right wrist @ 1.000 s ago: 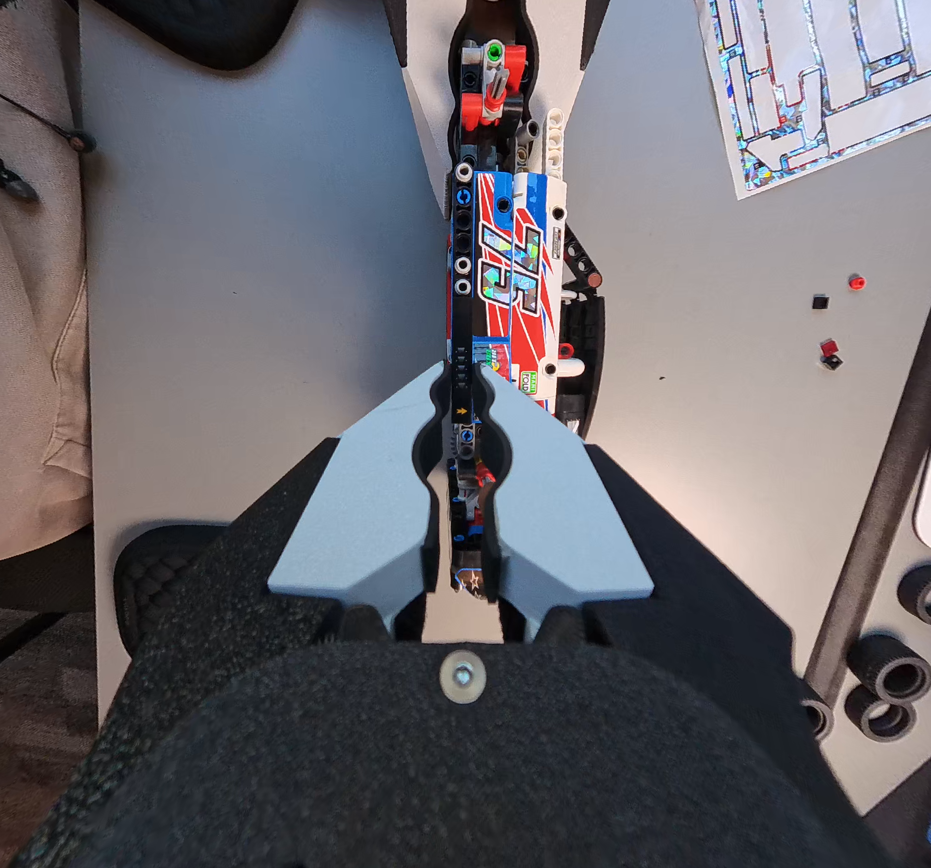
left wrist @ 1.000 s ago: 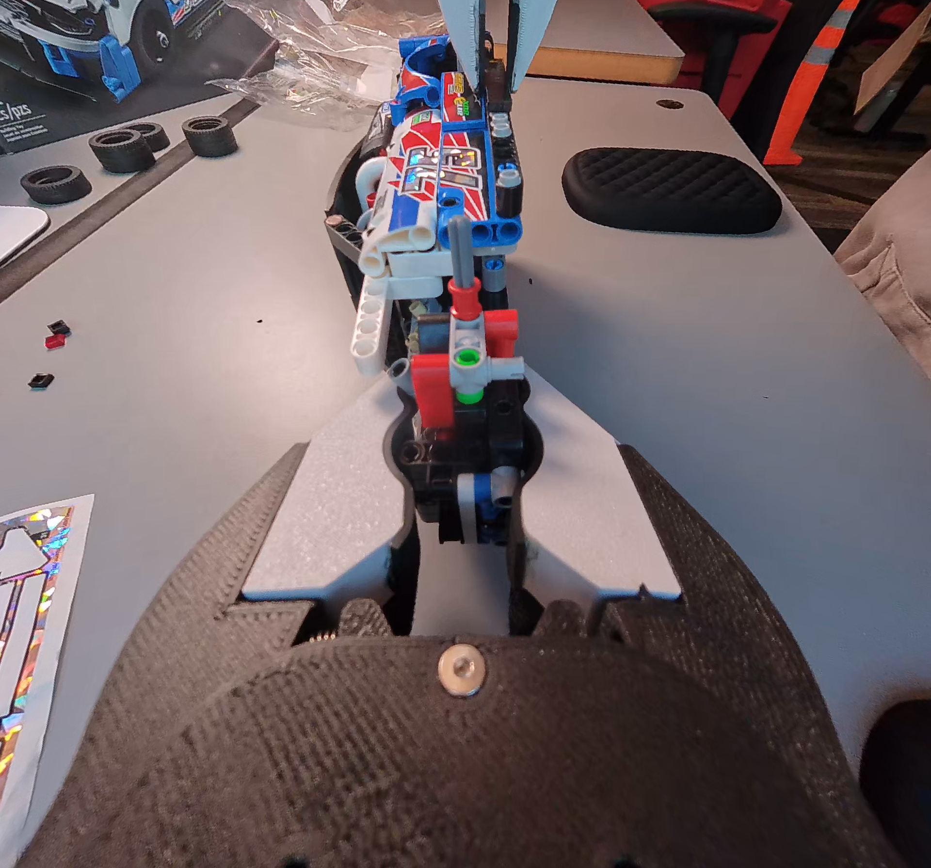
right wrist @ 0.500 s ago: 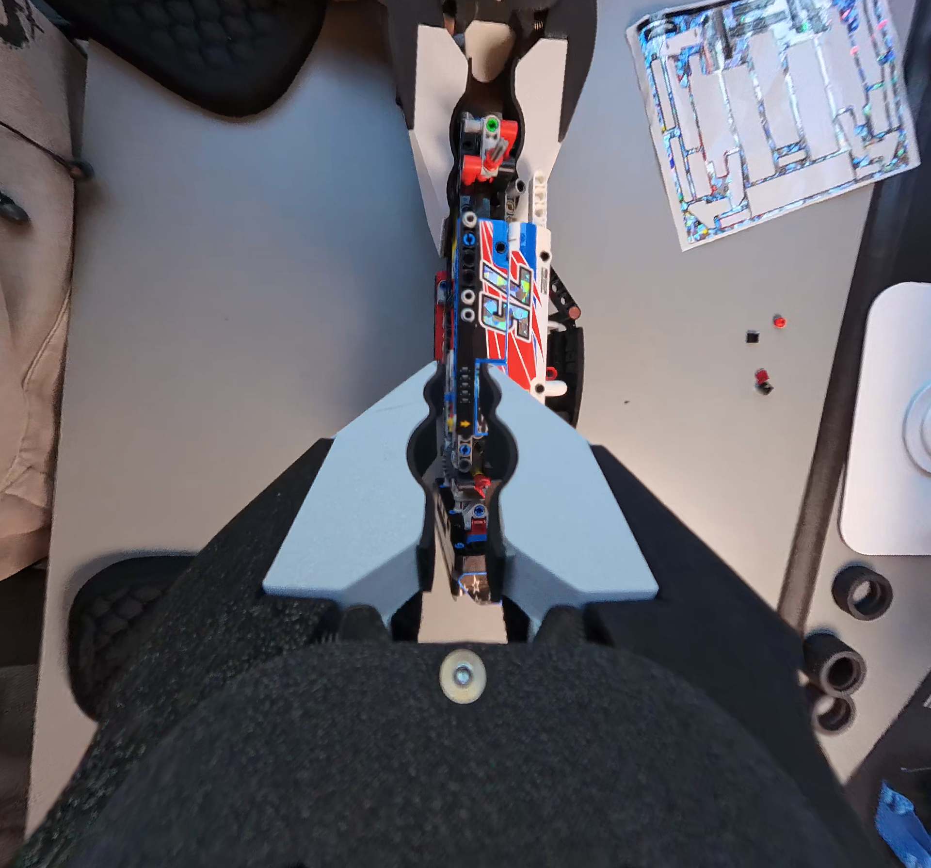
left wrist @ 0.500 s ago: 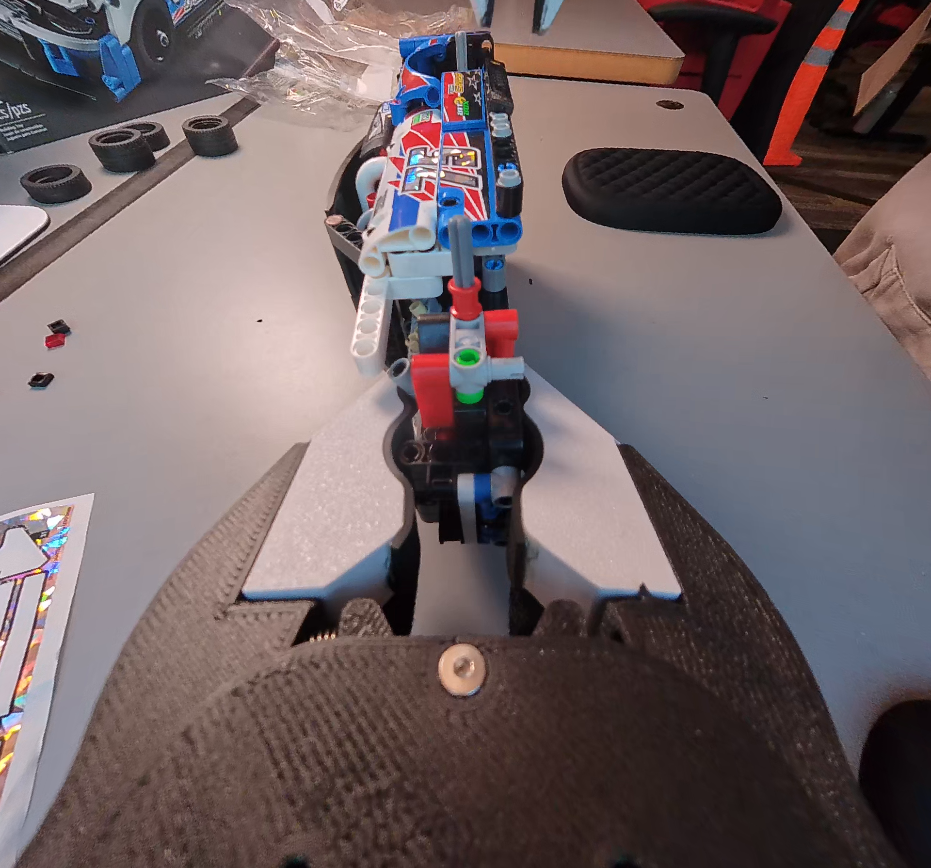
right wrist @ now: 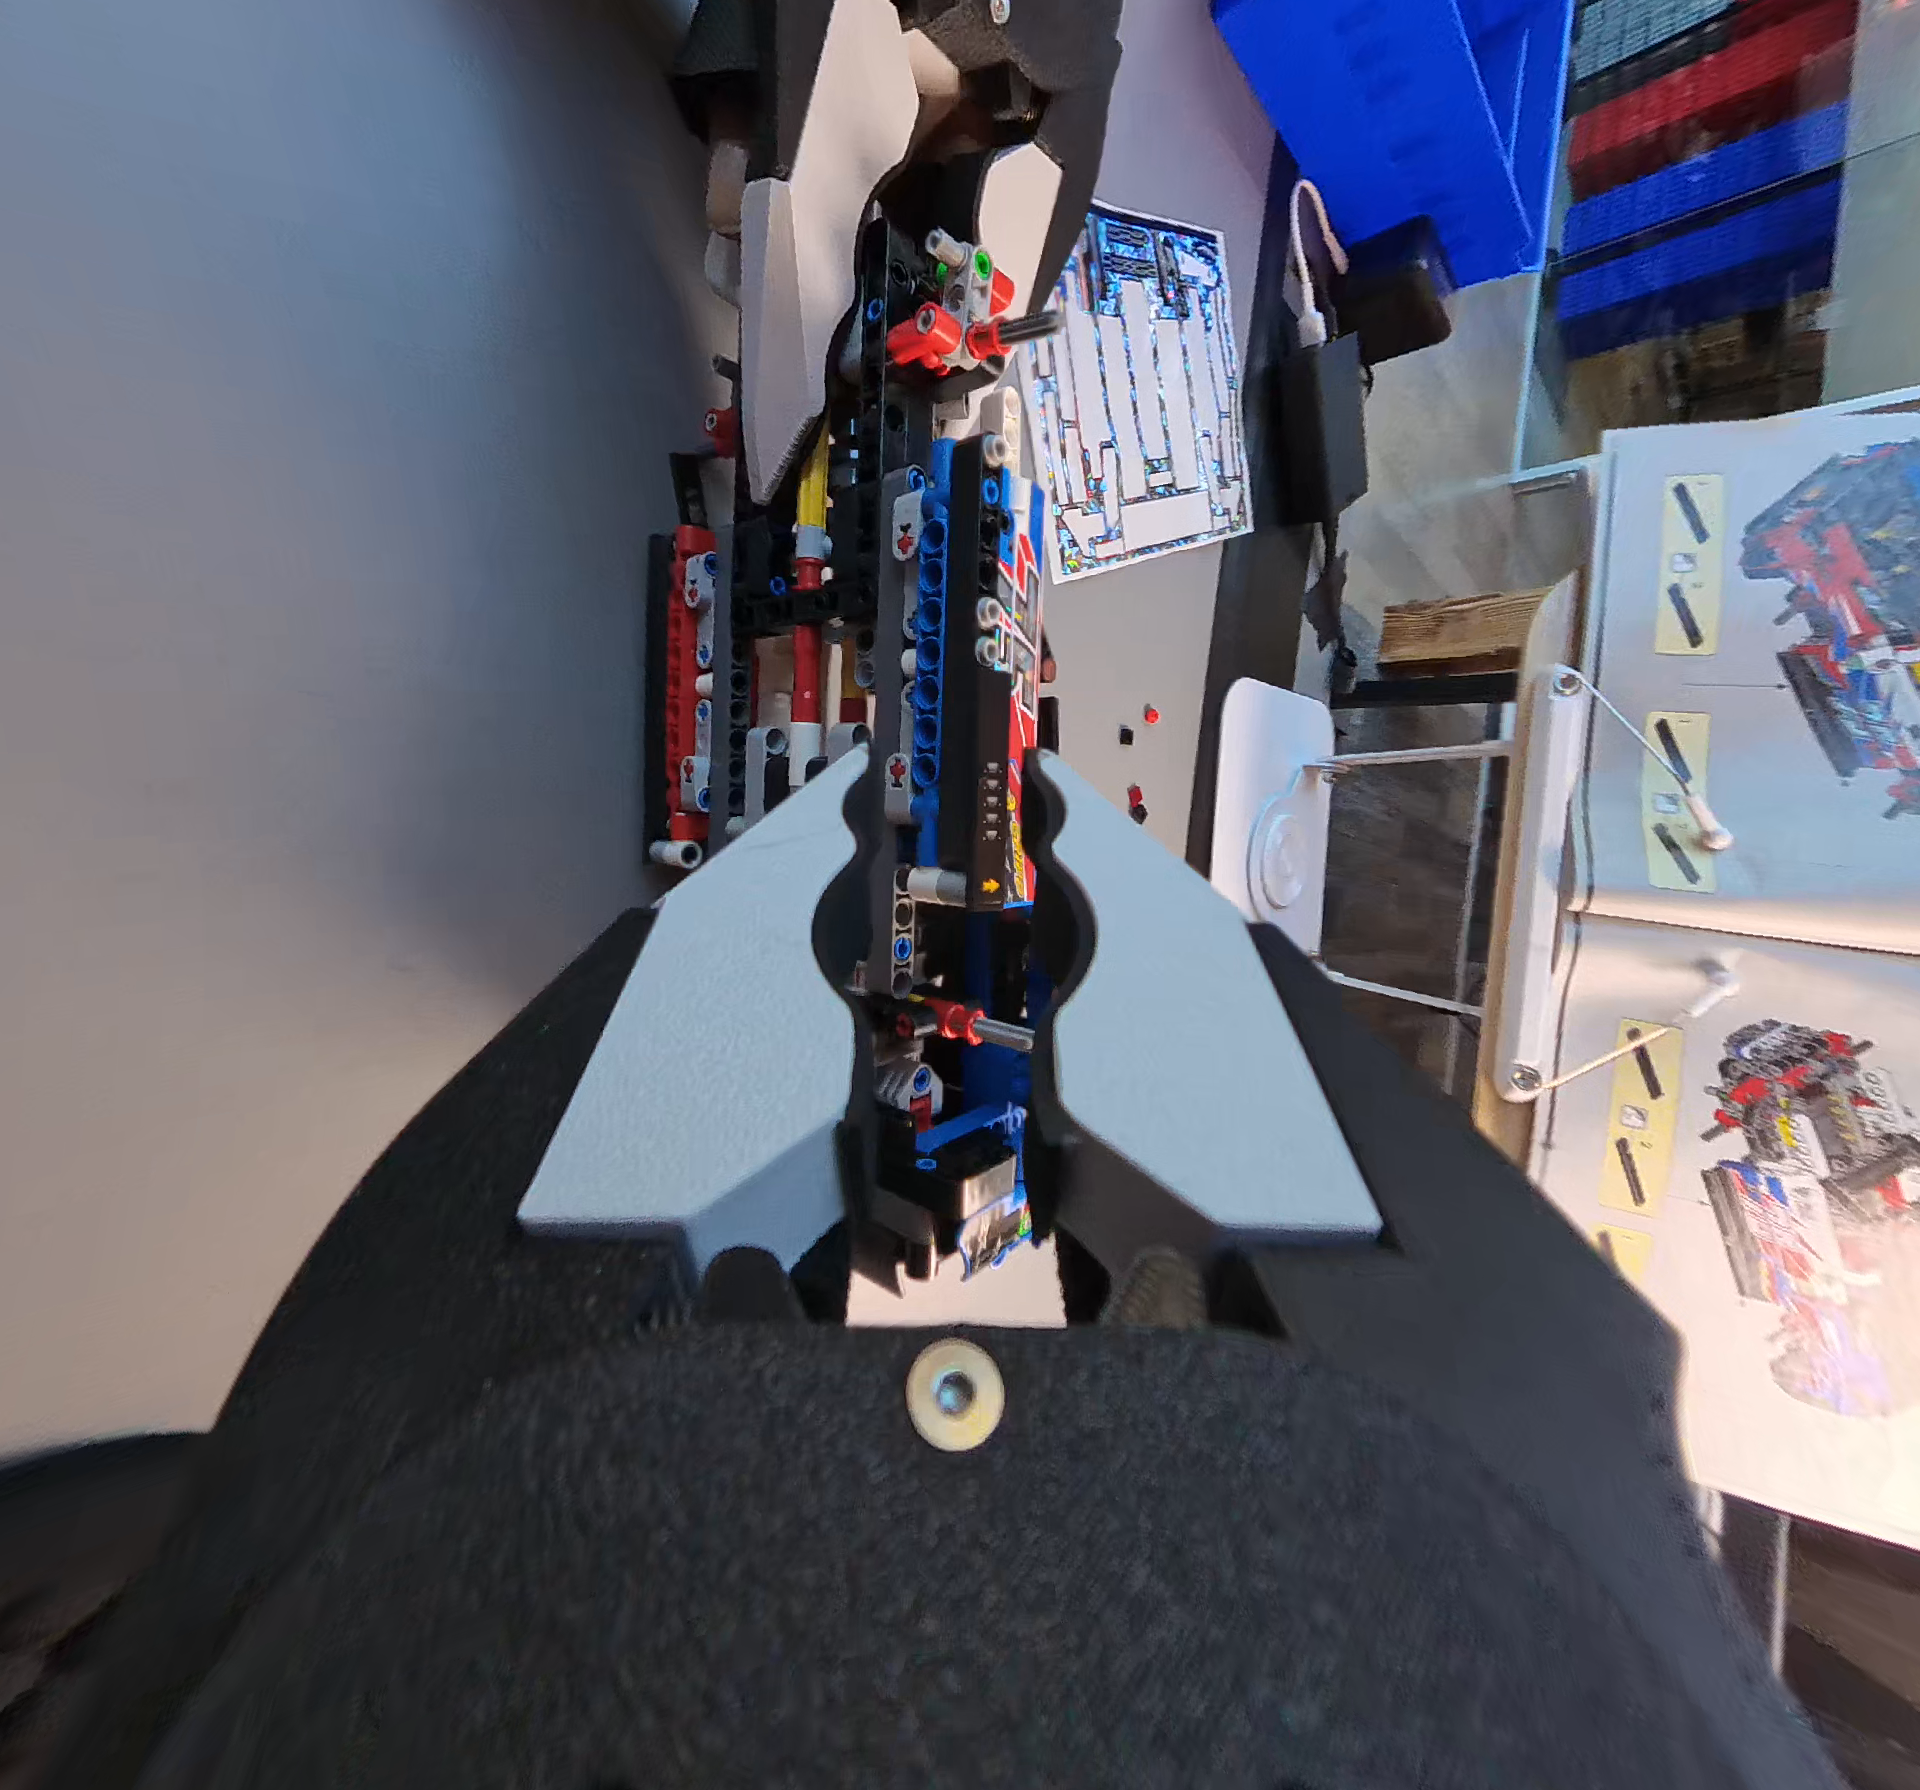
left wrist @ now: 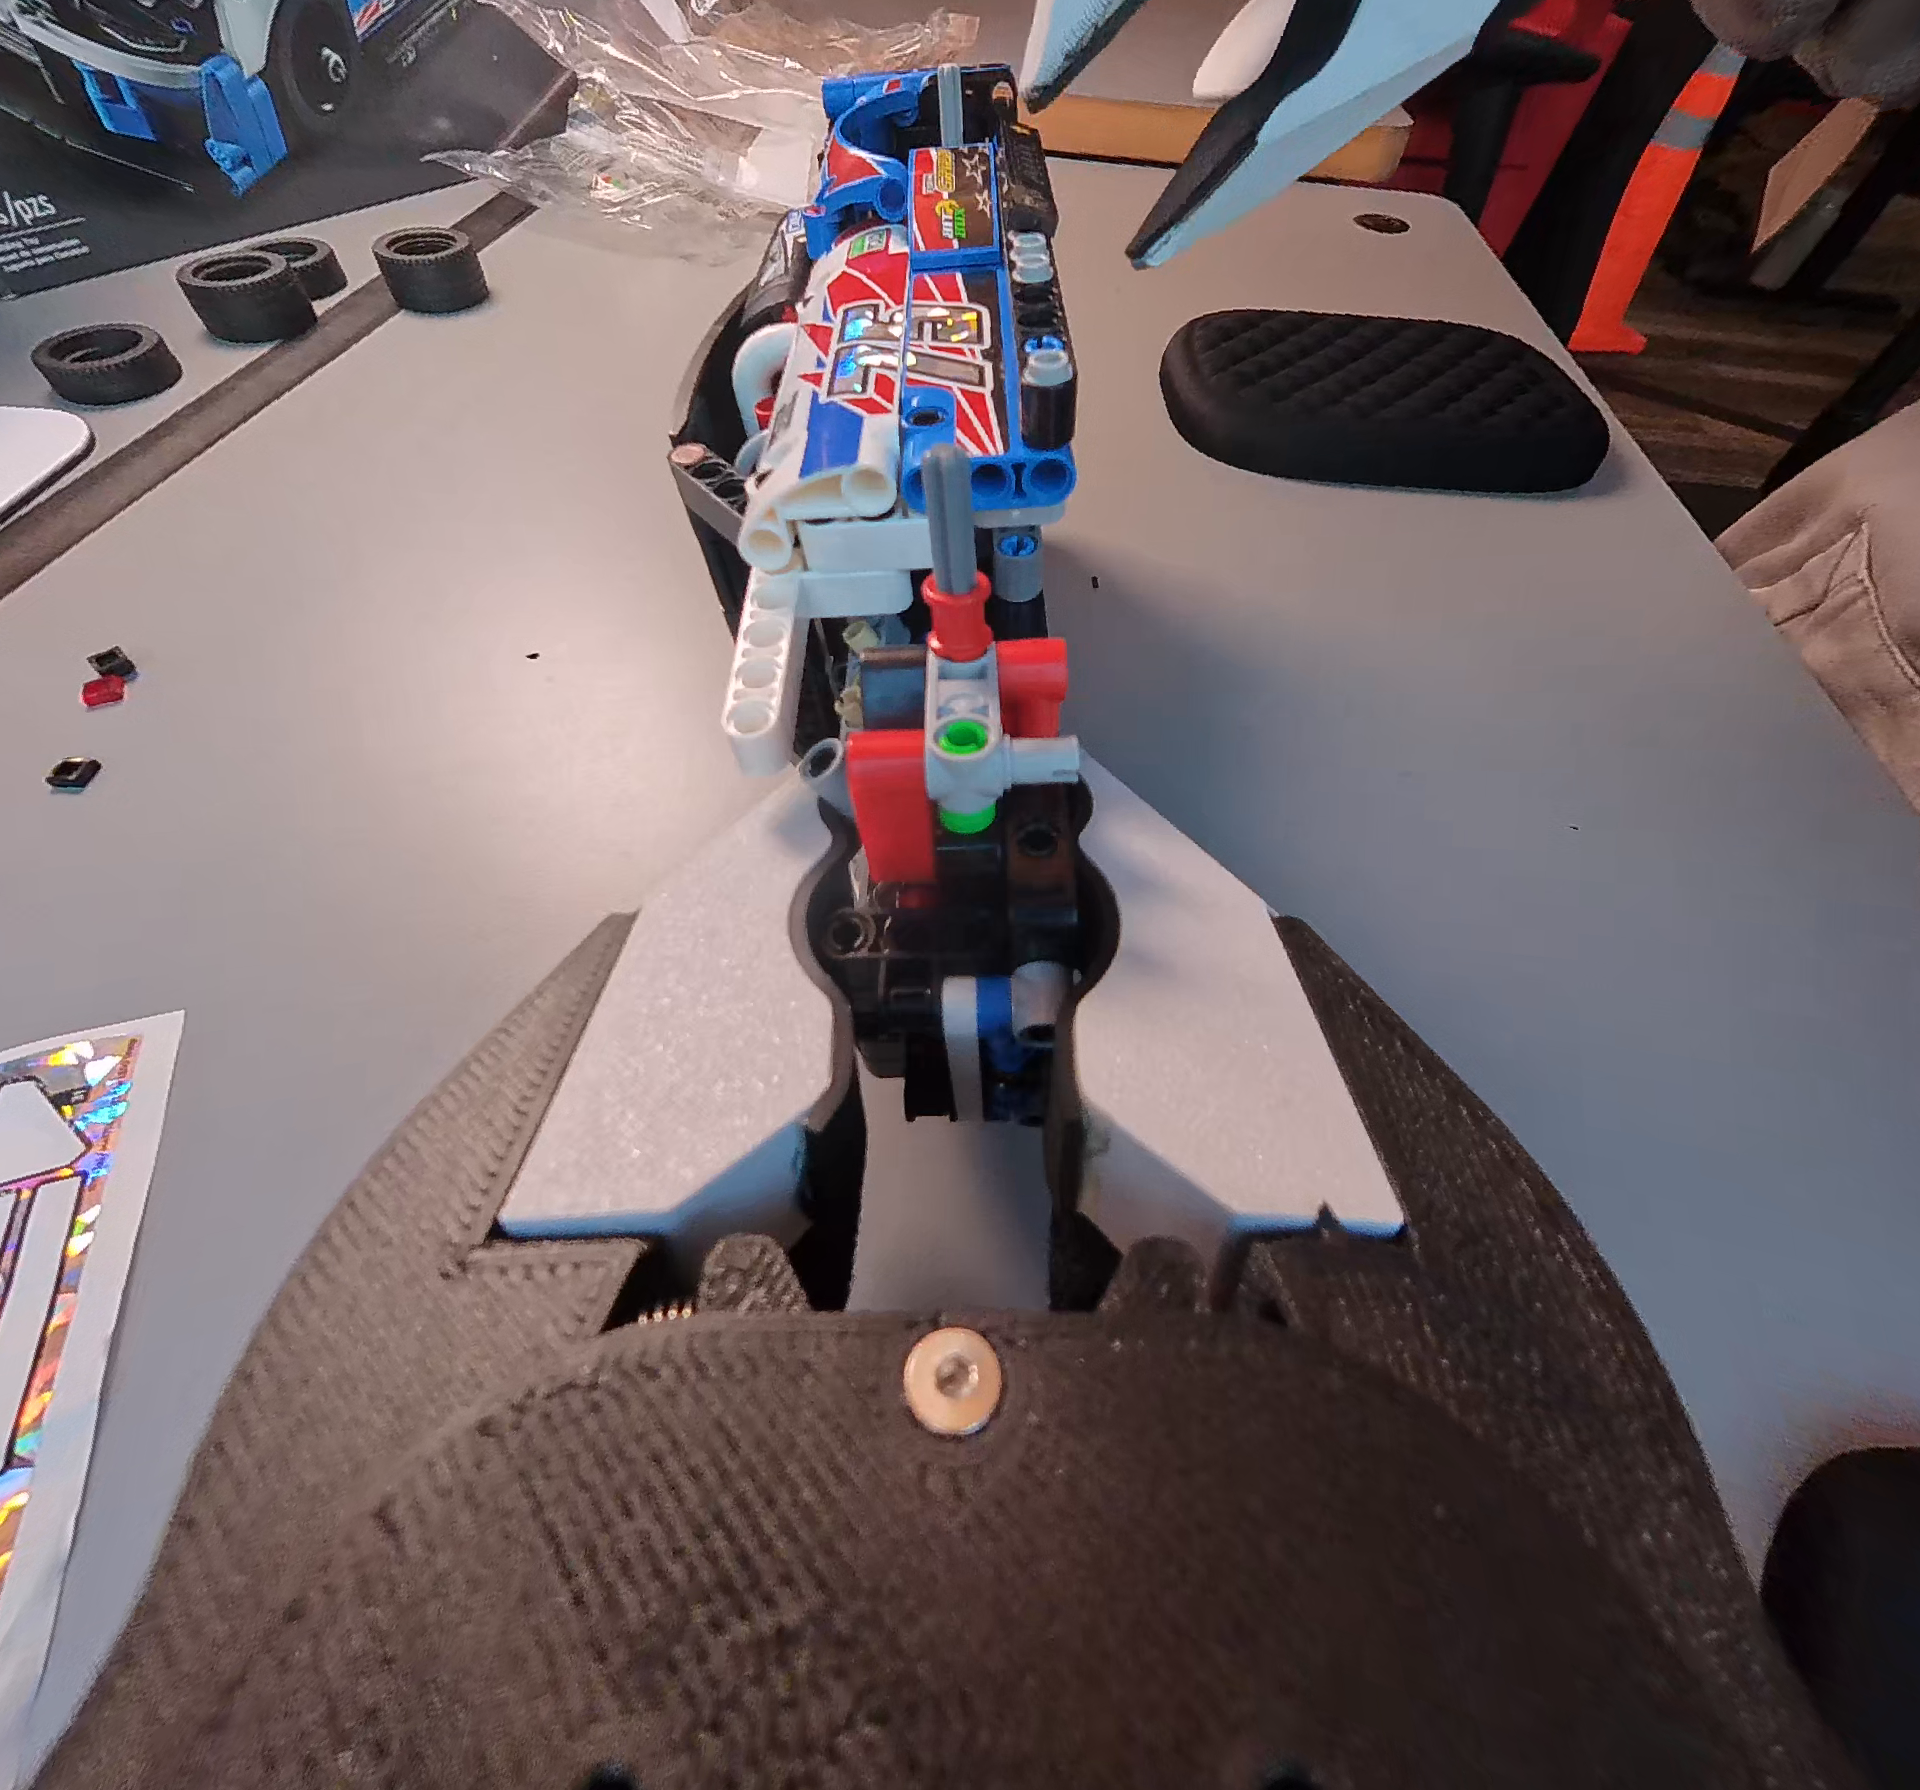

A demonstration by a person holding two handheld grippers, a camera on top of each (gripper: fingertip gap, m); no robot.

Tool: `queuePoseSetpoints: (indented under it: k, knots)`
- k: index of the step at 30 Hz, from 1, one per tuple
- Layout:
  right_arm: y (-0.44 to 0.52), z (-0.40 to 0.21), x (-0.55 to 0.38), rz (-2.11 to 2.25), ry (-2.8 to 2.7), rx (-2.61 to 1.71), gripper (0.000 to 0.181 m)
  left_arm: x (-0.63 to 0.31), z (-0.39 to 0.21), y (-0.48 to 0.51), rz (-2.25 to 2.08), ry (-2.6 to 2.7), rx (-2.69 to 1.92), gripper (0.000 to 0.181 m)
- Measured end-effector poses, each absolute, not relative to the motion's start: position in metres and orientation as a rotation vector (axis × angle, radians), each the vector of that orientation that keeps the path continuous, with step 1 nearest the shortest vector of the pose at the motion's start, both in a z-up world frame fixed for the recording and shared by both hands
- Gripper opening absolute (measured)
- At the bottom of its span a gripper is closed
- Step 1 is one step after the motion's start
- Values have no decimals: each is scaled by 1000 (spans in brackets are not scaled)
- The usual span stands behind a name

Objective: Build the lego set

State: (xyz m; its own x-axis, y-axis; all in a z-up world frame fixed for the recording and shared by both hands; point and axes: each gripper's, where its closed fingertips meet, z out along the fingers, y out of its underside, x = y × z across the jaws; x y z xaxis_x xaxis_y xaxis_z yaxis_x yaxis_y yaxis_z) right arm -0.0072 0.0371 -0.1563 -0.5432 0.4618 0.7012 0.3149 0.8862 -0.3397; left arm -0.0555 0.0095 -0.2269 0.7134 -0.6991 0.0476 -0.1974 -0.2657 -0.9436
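Note:
The part-built lego car (left wrist: 935,348), blue, white and red with stickers, stands on its side on the grey table (left wrist: 1351,805). My left gripper (left wrist: 951,784) is shut on its near black end, just behind a red and grey axle assembly (left wrist: 966,701). My right gripper (left wrist: 1086,171) hangs in the air above and to the right of the car's far end, jaws apart, touching nothing. In the right wrist view the car (right wrist: 956,618) shows beyond the open right gripper (right wrist: 951,764), with the left gripper (right wrist: 914,369) clamped on its far end.
Several loose black tyres (left wrist: 244,291) and the set's box (left wrist: 208,26) lie far left, with a clear plastic bag (left wrist: 675,78) behind the car. A shiny sticker sheet (left wrist: 52,1221), small loose pieces (left wrist: 104,680), a black pad (left wrist: 1382,400) and instruction pages (right wrist: 1766,805) lie around. About 10 centimeters separates my left fingertips from my right.
My right gripper has let go of the car's far end, opened, risen and swung off to the right. My left gripper and the car have stayed put.

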Motion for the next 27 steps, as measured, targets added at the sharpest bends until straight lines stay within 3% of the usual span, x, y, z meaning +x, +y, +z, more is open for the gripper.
queuePoseSetpoints:
  k: [1, 27]
  knots:
    - [38, -158, -8, 189, -2173, -539, 23, -56, -227, 10, -566, 704, -1814, 33]
    - [42, -163, -16, 56, -1911, -403, 17, -55, -227, 9, -563, 712, -1816, 33]
